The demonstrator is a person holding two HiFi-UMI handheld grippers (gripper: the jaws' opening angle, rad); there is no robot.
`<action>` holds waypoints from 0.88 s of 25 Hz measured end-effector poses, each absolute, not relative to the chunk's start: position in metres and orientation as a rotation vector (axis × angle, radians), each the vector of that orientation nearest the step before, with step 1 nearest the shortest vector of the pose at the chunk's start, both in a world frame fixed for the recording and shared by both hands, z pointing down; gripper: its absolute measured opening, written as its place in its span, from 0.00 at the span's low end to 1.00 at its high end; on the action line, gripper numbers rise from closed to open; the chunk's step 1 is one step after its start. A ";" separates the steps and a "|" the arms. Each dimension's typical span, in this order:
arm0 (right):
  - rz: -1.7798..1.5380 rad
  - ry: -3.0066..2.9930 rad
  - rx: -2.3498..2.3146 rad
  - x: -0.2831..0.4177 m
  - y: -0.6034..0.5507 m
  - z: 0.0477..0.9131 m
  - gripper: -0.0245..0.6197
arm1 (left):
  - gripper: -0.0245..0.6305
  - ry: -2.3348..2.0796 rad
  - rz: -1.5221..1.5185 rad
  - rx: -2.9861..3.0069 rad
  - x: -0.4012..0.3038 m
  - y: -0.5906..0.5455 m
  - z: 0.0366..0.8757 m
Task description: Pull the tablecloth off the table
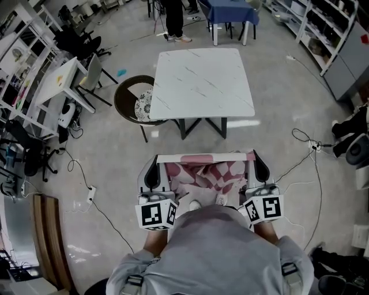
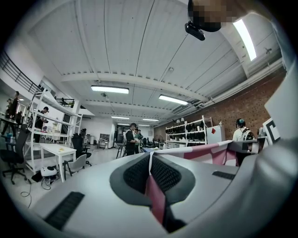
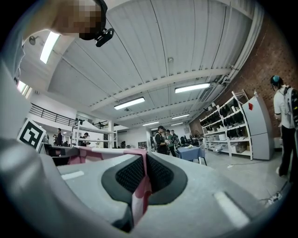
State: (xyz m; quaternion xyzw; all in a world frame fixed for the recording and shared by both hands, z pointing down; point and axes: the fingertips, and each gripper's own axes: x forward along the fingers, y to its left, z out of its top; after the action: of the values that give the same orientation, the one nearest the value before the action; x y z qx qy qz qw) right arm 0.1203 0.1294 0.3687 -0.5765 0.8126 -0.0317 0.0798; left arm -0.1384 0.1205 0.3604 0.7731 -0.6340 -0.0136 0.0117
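The person's grey top (image 1: 213, 253) fills the bottom of the head view, and both grippers are held close in front of it. The left gripper (image 1: 152, 173) has its jaws pressed together on one edge of the tablecloth (image 1: 204, 173); its own view shows a pink fold pinched between the dark pads (image 2: 135, 174). The right gripper (image 1: 260, 168) is clamped the same way on the opposite edge, with cloth trapped between its pads (image 3: 130, 179). The two grips stand apart, so the top hem runs taut between them and the pink-and-white checked cloth sags below it, off the floor and under control.

Beyond, well apart from the cloth, stands the white marble-look table (image 1: 202, 80), its top uncovered, so the pull looks finished. A round brown chair (image 1: 130, 98) sits tucked at its left side. Farther off is a table with a blue cover (image 1: 230, 11).
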 end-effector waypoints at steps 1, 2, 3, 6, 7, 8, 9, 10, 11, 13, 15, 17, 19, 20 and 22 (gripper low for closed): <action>-0.094 2.433 -1.724 0.121 0.129 0.370 0.05 | 0.05 -1.977 -0.041 2.410 -0.138 0.120 0.361; -0.091 2.435 -1.725 0.121 0.128 0.372 0.05 | 0.05 -1.977 -0.039 2.409 -0.137 0.119 0.361; -0.090 2.438 -1.725 0.122 0.126 0.374 0.05 | 0.05 -1.977 -0.036 2.408 -0.136 0.117 0.361; -0.107 2.439 -1.721 0.122 0.119 0.376 0.05 | 0.05 -1.981 -0.036 2.406 -0.135 0.112 0.363; -0.113 2.438 -1.721 0.122 0.118 0.376 0.05 | 0.05 -1.981 -0.036 2.407 -0.136 0.111 0.363; -0.118 2.438 -1.720 0.121 0.117 0.376 0.05 | 0.05 -1.981 -0.036 2.408 -0.136 0.110 0.362; -0.121 2.439 -1.719 0.120 0.115 0.376 0.05 | 0.05 -1.980 -0.035 2.409 -0.137 0.108 0.362; -0.122 2.441 -1.718 0.119 0.113 0.376 0.05 | 0.05 -1.980 -0.034 2.409 -0.138 0.107 0.360; -0.122 2.442 -1.716 0.119 0.111 0.376 0.05 | 0.05 -1.982 -0.035 2.409 -0.138 0.105 0.359; -0.117 2.444 -1.713 0.118 0.108 0.374 0.05 | 0.05 -1.989 -0.041 2.409 -0.140 0.102 0.360; -0.111 2.444 -1.712 0.117 0.107 0.373 0.05 | 0.05 -1.994 -0.049 2.407 -0.141 0.100 0.361; -0.107 2.443 -1.711 0.117 0.105 0.372 0.05 | 0.05 -1.995 -0.050 2.404 -0.142 0.099 0.361; -0.108 2.439 -1.709 0.118 0.102 0.371 0.05 | 0.05 -1.995 -0.051 2.403 -0.141 0.096 0.361; -0.108 2.437 -1.708 0.119 0.101 0.371 0.05 | 0.05 -1.996 -0.052 2.402 -0.140 0.095 0.360; -0.108 2.435 -1.708 0.121 0.097 0.371 0.05 | 0.05 -1.996 -0.054 2.402 -0.137 0.091 0.358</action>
State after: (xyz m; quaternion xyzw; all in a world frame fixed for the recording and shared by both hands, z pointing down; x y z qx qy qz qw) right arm 0.1207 0.0972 0.3705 -0.5719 0.8154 -0.0361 0.0824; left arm -0.1374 0.0909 0.3581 0.7691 -0.6388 -0.0172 0.0090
